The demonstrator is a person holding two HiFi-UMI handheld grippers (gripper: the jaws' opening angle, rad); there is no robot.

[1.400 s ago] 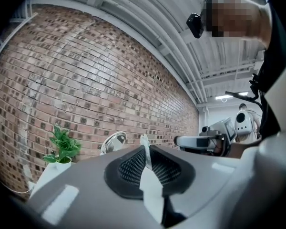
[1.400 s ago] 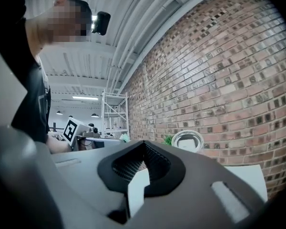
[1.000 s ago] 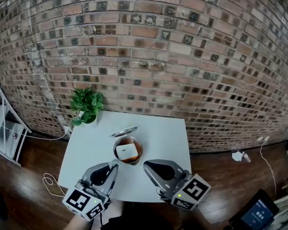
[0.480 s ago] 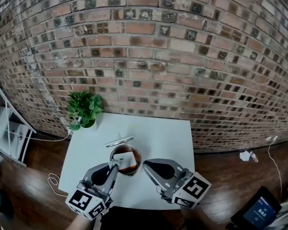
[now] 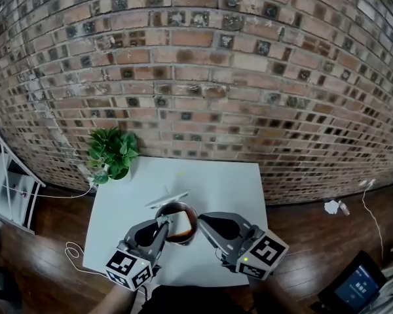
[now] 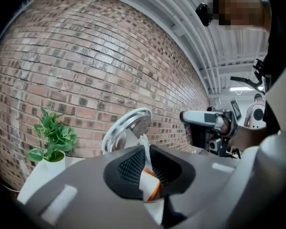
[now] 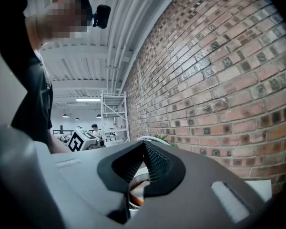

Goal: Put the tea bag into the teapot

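Note:
A brown glass teapot [image 5: 185,231] stands open on the white table [image 5: 229,188], and its silver lid [image 5: 167,198] lies just behind it. The white tea bag [image 5: 179,222] sits tilted in the pot's mouth. My left gripper [image 5: 162,226] is at the pot's left rim, shut on the tea bag's white and orange paper [image 6: 148,187]. At the pot's right rim my right gripper [image 5: 201,219] has its jaws together. Whether it touches the pot I cannot tell. In the right gripper view the pot shows only as a sliver below the right gripper [image 7: 144,147].
A small green plant [image 5: 110,153] in a white pot stands at the table's back left corner. A brick wall [image 5: 203,77] rises right behind the table. Wooden floor, a cable [image 5: 69,247] and a white shelf [image 5: 3,175] lie to the left.
Both grippers have closed in on the teapot. The left one, holding the tea bag, has come up to the rim. The head view has shifted a little.

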